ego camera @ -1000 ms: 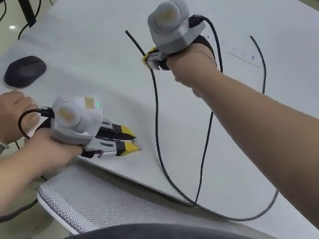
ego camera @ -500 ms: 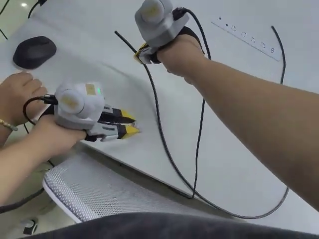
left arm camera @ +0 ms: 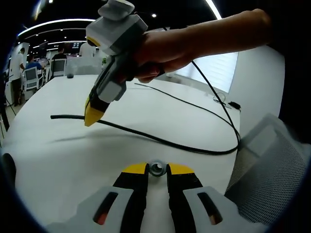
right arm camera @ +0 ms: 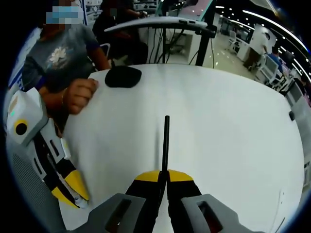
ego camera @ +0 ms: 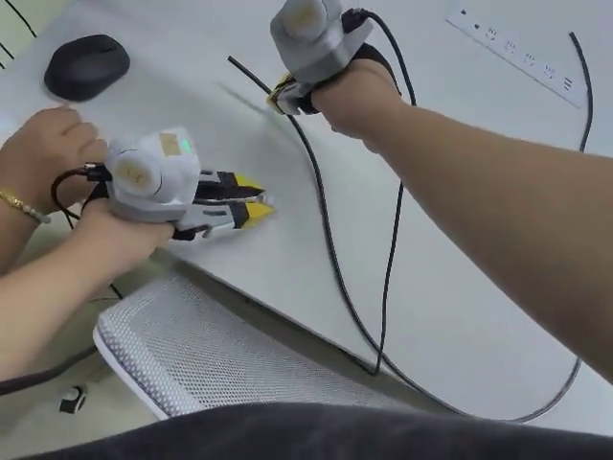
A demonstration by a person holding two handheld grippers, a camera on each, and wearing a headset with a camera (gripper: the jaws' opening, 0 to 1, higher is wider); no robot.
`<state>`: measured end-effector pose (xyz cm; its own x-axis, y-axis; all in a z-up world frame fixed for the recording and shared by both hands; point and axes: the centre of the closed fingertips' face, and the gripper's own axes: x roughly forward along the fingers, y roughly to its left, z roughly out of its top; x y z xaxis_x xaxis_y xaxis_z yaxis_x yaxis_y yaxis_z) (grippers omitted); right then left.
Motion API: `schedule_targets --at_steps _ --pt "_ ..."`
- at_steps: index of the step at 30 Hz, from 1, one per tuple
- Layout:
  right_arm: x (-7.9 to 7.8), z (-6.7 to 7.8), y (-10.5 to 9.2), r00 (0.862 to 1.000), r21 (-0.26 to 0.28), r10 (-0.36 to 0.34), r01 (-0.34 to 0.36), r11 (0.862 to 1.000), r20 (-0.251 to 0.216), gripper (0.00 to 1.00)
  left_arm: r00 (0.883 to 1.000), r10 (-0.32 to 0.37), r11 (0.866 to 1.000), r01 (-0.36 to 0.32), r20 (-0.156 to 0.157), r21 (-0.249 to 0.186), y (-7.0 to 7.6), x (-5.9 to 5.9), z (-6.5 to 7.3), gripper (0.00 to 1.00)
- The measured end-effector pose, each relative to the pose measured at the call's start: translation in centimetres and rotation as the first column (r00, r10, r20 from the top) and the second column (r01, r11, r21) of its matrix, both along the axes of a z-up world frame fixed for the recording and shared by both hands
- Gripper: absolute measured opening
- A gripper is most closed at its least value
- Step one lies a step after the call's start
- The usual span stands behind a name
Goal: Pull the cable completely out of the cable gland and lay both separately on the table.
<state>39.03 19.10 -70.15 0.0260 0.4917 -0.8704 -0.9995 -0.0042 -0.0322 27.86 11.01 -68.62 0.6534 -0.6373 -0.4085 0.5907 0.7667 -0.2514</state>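
White worktop (ego camera: 182, 105) carries a black mouse (ego camera: 86, 65) far left and a power strip (ego camera: 517, 53) far right, with another person's hand (ego camera: 53, 153) just left of the left hand-held gripper (ego camera: 254, 195) and a mesh chair (ego camera: 220, 355) at the near edge. Compared with a second ago the two grippers look closer together, with their grips unchanged: the left is clamped on the small grey cable gland (left arm camera: 156, 168), the right hand-held gripper (ego camera: 279, 100) on the black cable (ego camera: 330, 249). Already free of the gland, the cable points its short end far-left, its length running near-right over the worktop edge.
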Motion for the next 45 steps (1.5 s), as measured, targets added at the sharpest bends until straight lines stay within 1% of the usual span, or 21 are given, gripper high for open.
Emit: schedule_targets --at_steps 3,7,8,11,14,18,20,22,23,28,32,35,38,40,41,43,44,45 --pt "0.3 -0.4 0.0 1.0 0.0 0.002 -0.002 1.0 -0.001 0.0 1.0 0.008 1.0 -0.008 0.006 0.006 0.3 0.3 0.0 0.16" --pt "0.4 -0.8 0.1 1.0 0.003 -0.015 0.015 1.0 -0.015 0.0 1.0 0.01 1.0 -0.01 -0.004 0.016 0.5 0.3 -0.4 0.16" --pt "0.4 -0.8 0.1 1.0 0.003 -0.015 0.015 1.0 -0.016 0.0 1.0 0.012 1.0 -0.012 0.0 0.011 0.5 0.3 -0.4 0.16" --pt "0.5 -1.3 0.2 1.0 -0.004 -0.01 0.01 1.0 -0.012 0.0 1.0 0.022 1.0 -0.022 0.0 0.008 0.5 0.4 -0.4 0.16" --pt "0.3 -1.4 0.3 1.0 -0.008 0.001 -0.001 1.0 0.002 0.0 1.0 0.027 1.0 -0.027 -0.002 0.006 0.6 0.3 -0.6 0.16" --pt "0.4 -1.8 0.5 1.0 -0.012 0.012 -0.012 1.0 0.003 0.0 1.0 0.018 1.0 -0.018 0.001 0.01 0.6 0.1 -0.7 0.16" --pt "0.5 -1.7 0.6 1.0 -0.002 -0.004 0.004 1.0 -0.009 0.0 1.0 0.022 1.0 -0.022 0.005 0.015 0.8 0.2 -0.7 0.16" --pt "0.4 -1.6 0.5 1.0 0.001 -0.002 0.002 1.0 -0.009 0.01 1.0 0.02 1.0 -0.02 0.005 0.017 0.9 0.2 -0.7 0.16" --pt "0.4 -1.6 0.5 1.0 0.001 0.001 -0.001 1.0 -0.008 0.01 1.0 0.015 0.999 -0.015 0.01 0.028 0.9 0.2 -0.7 0.16" --pt "0.5 -1.5 0.3 1.0 -0.007 0.021 -0.021 1.0 0.02 0.02 1.0 -0.001 0.999 0.0 0.018 0.054 0.8 0.0 -0.8 0.16" --pt "0.6 -1.6 0.5 0.998 -0.021 0.041 -0.04 0.999 0.054 0.04 0.999 -0.027 0.995 0.025 0.018 0.094 0.6 -0.3 -1.0 0.16" --pt "0.7 -1.5 0.5 0.996 -0.027 0.048 -0.046 0.999 0.071 0.05 0.999 -0.035 0.993 0.033 0.01 0.109 0.6 -0.4 -1.2 0.16" --pt "0.7 -1.5 0.4 0.996 -0.029 0.039 -0.037 0.999 0.075 0.07 0.999 -0.035 0.993 0.034 0.01 0.115 0.7 -0.5 -1.3 0.16" --pt "0.7 -1.3 0.4 0.996 -0.026 0.031 -0.029 0.999 0.082 0.11 0.999 -0.035 0.993 0.034 0.008 0.117 0.6 -0.6 -1.2 0.16" --pt "0.6 -1.0 0.4 0.996 -0.015 0.028 -0.027 1.0 0.081 0.11 0.999 -0.041 0.991 0.04 0.011 0.127 0.6 -0.7 -1.2 0.16" --pt "0.7 -0.8 0.3 0.996 -0.005 0.018 -0.018 1.0 0.082 0.12 0.999 -0.046 0.991 0.045 0.007 0.126 0.6 -0.8 -1.2 0.17" --pt "0.8 -0.9 0.5 0.997 0.002 0.006 -0.006 1.0 0.079 0.13 0.999 -0.046 0.991 0.045 0.009 0.128 0.6 -0.8 -1.1 0.18" --pt "0.7 -0.4 0.3 0.998 0.02 -0.02 0.019 1.0 0.064 0.14 0.999 -0.043 0.991 0.041 0.009 0.129 0.7 -0.8 -1.1 0.2"
